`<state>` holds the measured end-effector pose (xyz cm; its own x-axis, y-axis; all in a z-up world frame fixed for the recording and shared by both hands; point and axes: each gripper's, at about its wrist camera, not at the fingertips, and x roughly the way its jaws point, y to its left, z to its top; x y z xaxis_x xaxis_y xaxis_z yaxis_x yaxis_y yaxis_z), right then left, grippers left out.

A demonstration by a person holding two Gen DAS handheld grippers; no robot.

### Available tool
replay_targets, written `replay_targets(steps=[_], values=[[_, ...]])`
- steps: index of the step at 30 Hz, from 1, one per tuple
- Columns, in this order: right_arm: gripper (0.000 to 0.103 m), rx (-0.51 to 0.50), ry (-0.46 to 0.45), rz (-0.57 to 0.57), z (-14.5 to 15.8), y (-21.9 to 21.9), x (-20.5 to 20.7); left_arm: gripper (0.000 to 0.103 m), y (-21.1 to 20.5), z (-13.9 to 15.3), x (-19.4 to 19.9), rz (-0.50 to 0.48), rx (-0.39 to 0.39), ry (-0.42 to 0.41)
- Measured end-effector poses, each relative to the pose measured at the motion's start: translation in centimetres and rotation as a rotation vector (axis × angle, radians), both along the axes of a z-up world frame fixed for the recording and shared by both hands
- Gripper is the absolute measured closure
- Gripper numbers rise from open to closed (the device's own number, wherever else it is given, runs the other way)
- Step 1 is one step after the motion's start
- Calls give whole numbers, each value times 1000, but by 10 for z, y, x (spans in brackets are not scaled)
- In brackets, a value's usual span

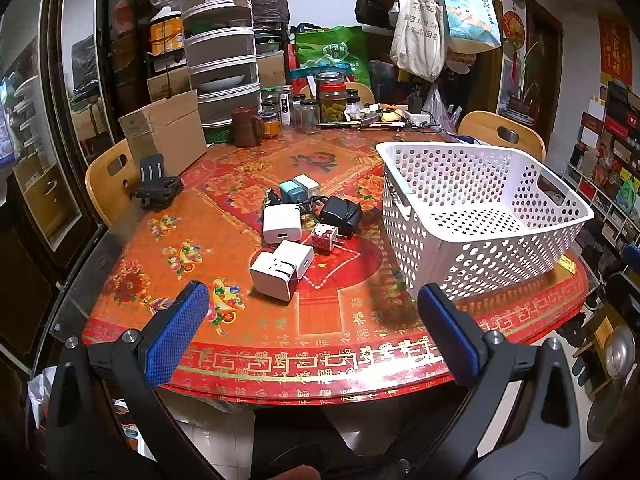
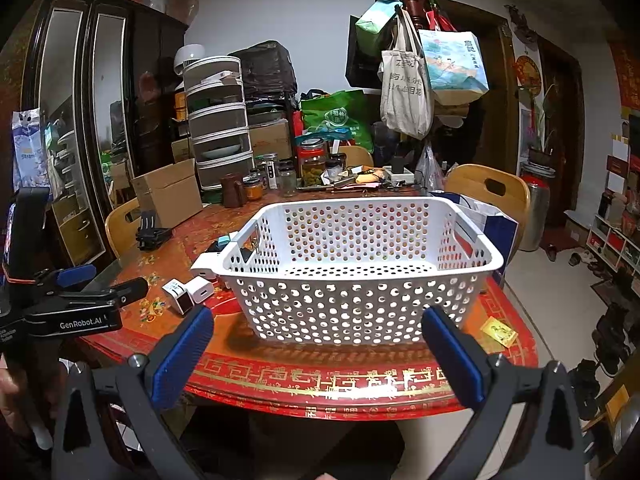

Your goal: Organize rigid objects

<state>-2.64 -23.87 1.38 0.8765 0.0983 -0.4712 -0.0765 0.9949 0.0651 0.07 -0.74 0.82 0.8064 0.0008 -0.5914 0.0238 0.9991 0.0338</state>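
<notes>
The chargers (image 1: 298, 236) lay in a loose cluster on the desk (image 1: 248, 344), ahead of the left hand-held gripper (image 1: 314, 308) and a little to its left, well short of its pads. They looked like small hard plastic blocks: light, stiff, smooth-sided, likely a bit slippery but not fragile. The nearest white adapter (image 1: 275, 275) sat closest to the left hand-held gripper, with its prongs on the upper face; a pinch across its two flat sides, clear of the prongs, seemed the surest hold. Just behind it a second white cube (image 1: 297, 253) touched it, so a grasp would need care not to nudge the neighbour. The black adapter (image 1: 342, 215) farther off had a rounded body and a trailing lead, and would probably be the awkward one.

The left hand-held gripper was spread wide and held nothing. The right hand-held gripper (image 2: 318, 326) was likewise spread and empty, hovering just before the near wall of the basket (image 2: 360, 300).

The basket, white perforated plastic, stood upright on the desk straight ahead of the right hand-held gripper and to the right of the left one. Its floor showed bare; nothing had been put in it. Jars (image 1: 332, 100) and a cardboard box (image 1: 168, 128) stood far beyond, at the desk's back edge.
</notes>
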Motion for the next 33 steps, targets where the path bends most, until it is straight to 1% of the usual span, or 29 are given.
replay_targets(steps=[25, 27, 29, 31, 33], values=[[0, -3, 4, 5, -3, 1, 0, 0, 1, -6, 3, -6, 2, 14], [0, -6, 4, -19, -3, -4, 1, 0, 4, -7, 6, -6, -3, 11], [0, -15, -10, -68, -3, -17, 5, 0, 8, -10, 12, 13, 4, -8], [0, -16, -24, -135, -2, -44, 19, 0, 17, -16, 25, 40, 8, -15], [0, -6, 27, -239, -6, -82, 48, 0, 30, -25, 42, 53, -22, 6]])
